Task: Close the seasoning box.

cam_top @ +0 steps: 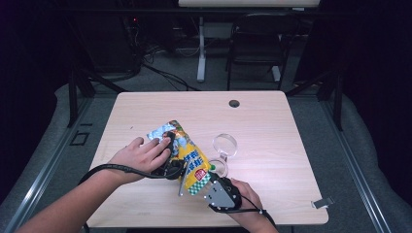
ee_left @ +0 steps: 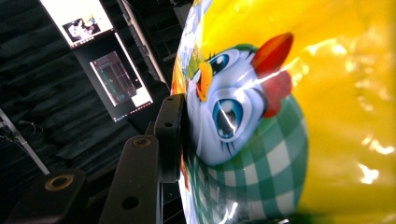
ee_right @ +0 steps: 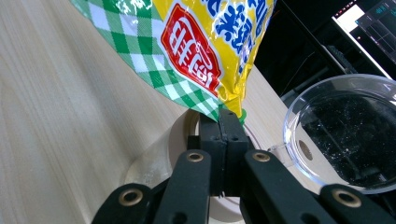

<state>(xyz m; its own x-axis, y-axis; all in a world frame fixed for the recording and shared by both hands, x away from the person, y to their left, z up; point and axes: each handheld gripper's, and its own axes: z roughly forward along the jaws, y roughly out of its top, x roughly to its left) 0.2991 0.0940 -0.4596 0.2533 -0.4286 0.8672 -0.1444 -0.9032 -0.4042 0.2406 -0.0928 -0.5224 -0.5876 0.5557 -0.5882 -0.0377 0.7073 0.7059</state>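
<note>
High view: one yellow snack bag (cam_top: 187, 158) lies tilted on the desk (cam_top: 272, 126), two clear round lids (cam_top: 224, 144) just right of it. The left hand-held gripper (cam_top: 171, 167) clamps the bag's middle; the right hand-held gripper (cam_top: 214, 187) pinches its lower corner.

Left gripper view: a cartoon chicken (ee_left: 233, 107) on green check, one pad pressed against the bag.

Right gripper view: jaws together on the bag's corner seam; red label (ee_right: 194, 49) with Chinese characters I cannot read.

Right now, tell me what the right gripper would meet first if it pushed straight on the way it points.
The right gripper is already shut on the corner of the snack bag, so the bag comes first. Past it, probably the clear round dish, though depth is unclear.
</note>
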